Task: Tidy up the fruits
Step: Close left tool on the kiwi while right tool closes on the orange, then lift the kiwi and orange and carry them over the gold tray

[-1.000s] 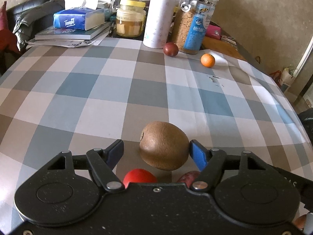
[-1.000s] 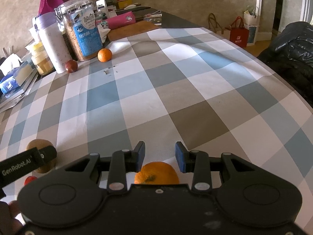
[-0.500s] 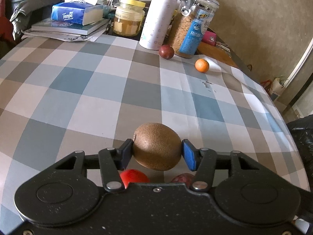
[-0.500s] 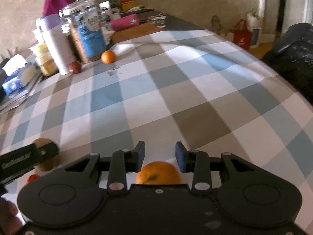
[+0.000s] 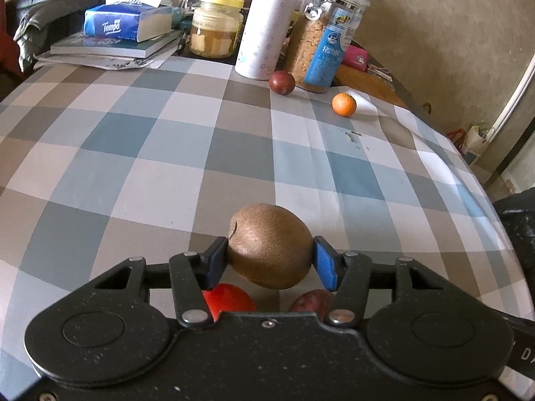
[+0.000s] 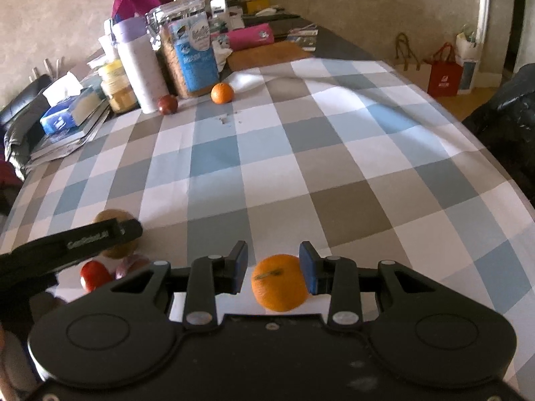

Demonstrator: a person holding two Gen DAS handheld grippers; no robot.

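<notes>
Three fruits gathered at lower frame: kiwi (image 5: 271, 245) clamped in left tool (image 5: 270, 260), red fruit (image 5: 229, 302) and purplish fruit (image 5: 312, 300) beneath. Right tool (image 6: 273, 267) stands apart around orange (image 6: 279, 282). Outstanding, upper table (image 5: 133, 153): plum (image 5: 282, 82), small orange (image 5: 343, 104).

Left claw (image 5: 271, 260) clamped on kiwi (image 5: 271, 245), right claw (image 6: 272, 272) parted, tilted down

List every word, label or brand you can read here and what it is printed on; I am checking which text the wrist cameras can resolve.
"Tempo": on the blue tissue pack atop the stacked books.
"GenRobot.AI", blurred but legible: on the black finger of the left gripper, seen from the right wrist.
"D", cut off at the frame edge: on the black gripper body.
Blue label on the clear plastic cereal jar: print too small to read.
Pink pouch and red paper bag: markings unreadable.
</notes>
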